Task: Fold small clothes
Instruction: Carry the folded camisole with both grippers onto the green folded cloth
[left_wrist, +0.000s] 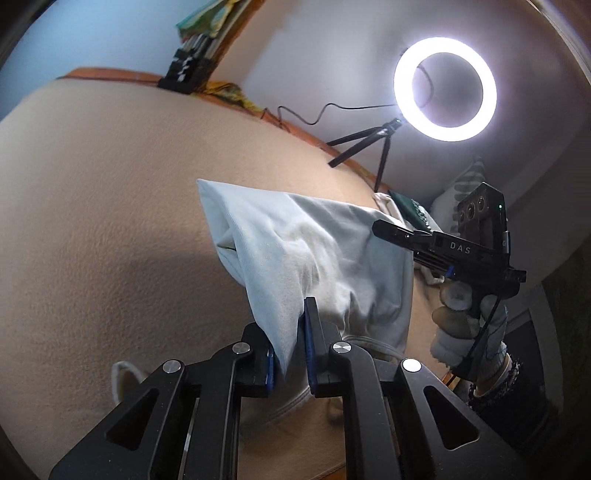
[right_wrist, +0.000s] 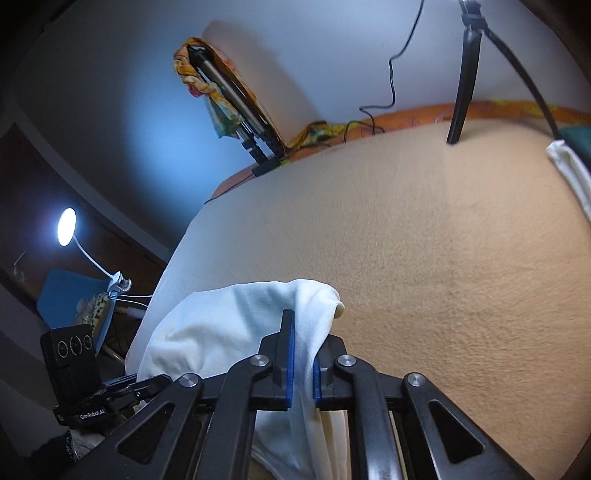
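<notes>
Between both pairs of blue-padded fingers, left gripper (left_wrist: 290, 350) and right gripper (right_wrist: 301, 365) each pinch the pale white cotton garment (left_wrist: 314, 251) lifted over the beige blanket (left_wrist: 110, 203), folding seemingly barely begun.

Left wrist view looks along its fingers (left_wrist: 291, 354), close over the cloth (left_wrist: 314, 251), toward ring light (left_wrist: 445, 88) and wall. Right wrist view faces across the blanket (right_wrist: 424, 240) toward the same wall. Both share cloth, blanket, tripod (right_wrist: 461, 92).
</notes>
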